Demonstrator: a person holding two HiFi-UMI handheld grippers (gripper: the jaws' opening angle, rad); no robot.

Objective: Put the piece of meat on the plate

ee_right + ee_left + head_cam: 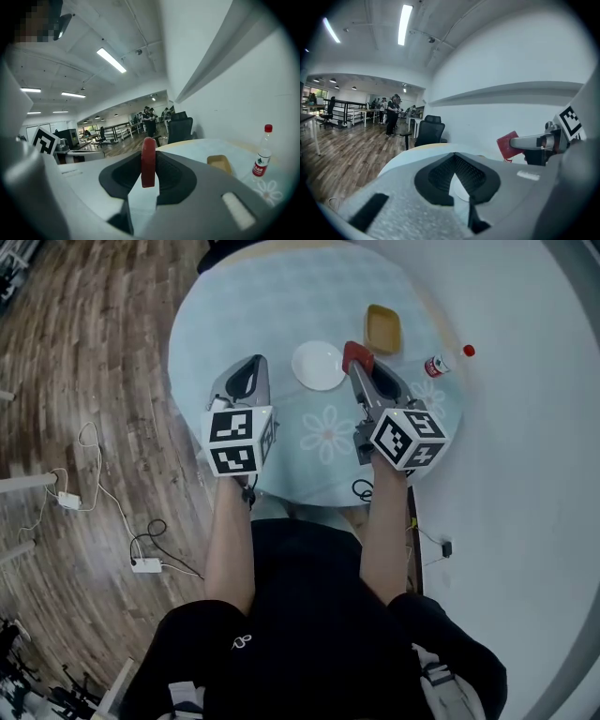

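Observation:
A flat red piece of meat stands on edge between the pads of my right gripper, which is shut on it. In the right gripper view the meat fills the gap at the tip of the right gripper. The white plate lies on the round table, just left of the meat and apart from it. My left gripper hovers left of the plate, shut with nothing held. Through the left gripper a bit of the plate shows, with the meat off to the right.
A yellow dish sits behind the meat. A small bottle with a red cap stands near the table's right edge by the white wall. The pale blue flowered cloth covers the table. Cables lie on the wooden floor.

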